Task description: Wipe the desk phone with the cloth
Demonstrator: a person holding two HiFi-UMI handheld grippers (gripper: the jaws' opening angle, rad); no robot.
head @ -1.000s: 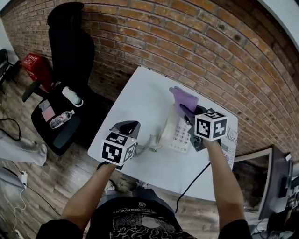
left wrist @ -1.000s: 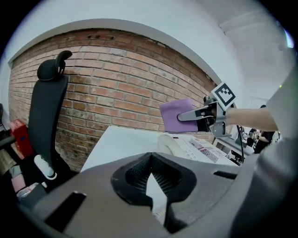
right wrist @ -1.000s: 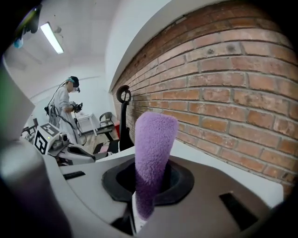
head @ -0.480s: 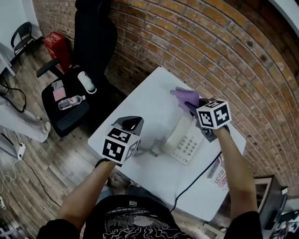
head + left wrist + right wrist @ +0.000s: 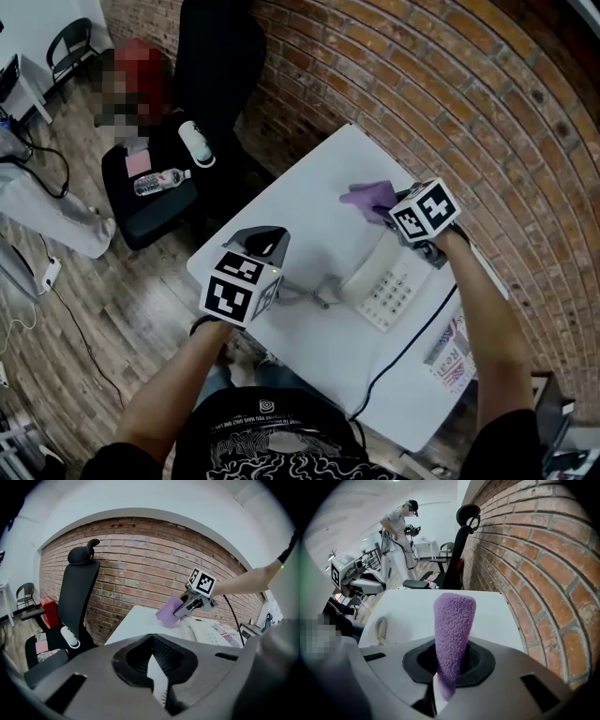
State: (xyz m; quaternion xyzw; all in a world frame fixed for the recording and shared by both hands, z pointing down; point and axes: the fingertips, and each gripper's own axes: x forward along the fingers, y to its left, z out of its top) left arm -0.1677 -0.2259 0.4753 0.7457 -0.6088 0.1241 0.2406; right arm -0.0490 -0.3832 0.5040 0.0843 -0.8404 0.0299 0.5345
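A white desk phone [image 5: 382, 278] lies on the white table [image 5: 309, 211], with its handset [image 5: 367, 264] along its left side. My right gripper [image 5: 392, 214] is shut on a purple cloth [image 5: 371, 197], held at the far end of the handset. In the right gripper view the cloth [image 5: 453, 625] sticks up out of the shut right gripper [image 5: 449, 670]. The left gripper view shows the cloth [image 5: 169, 611] just above the table beside the phone [image 5: 206, 631]. My left gripper [image 5: 265, 246] hovers near the table's left front edge, shut and holding nothing.
A coiled cord [image 5: 309, 292] runs from the phone toward the left gripper. A black cable [image 5: 398, 361] drops off the near edge. A printed paper [image 5: 450, 354] lies at the right. A brick wall [image 5: 450, 103] backs the table. A black office chair [image 5: 159, 178] stands at the left.
The head view has swung, so the table sits more to the right. My right gripper keeps the cloth by the phone's far end. My left gripper has barely moved.
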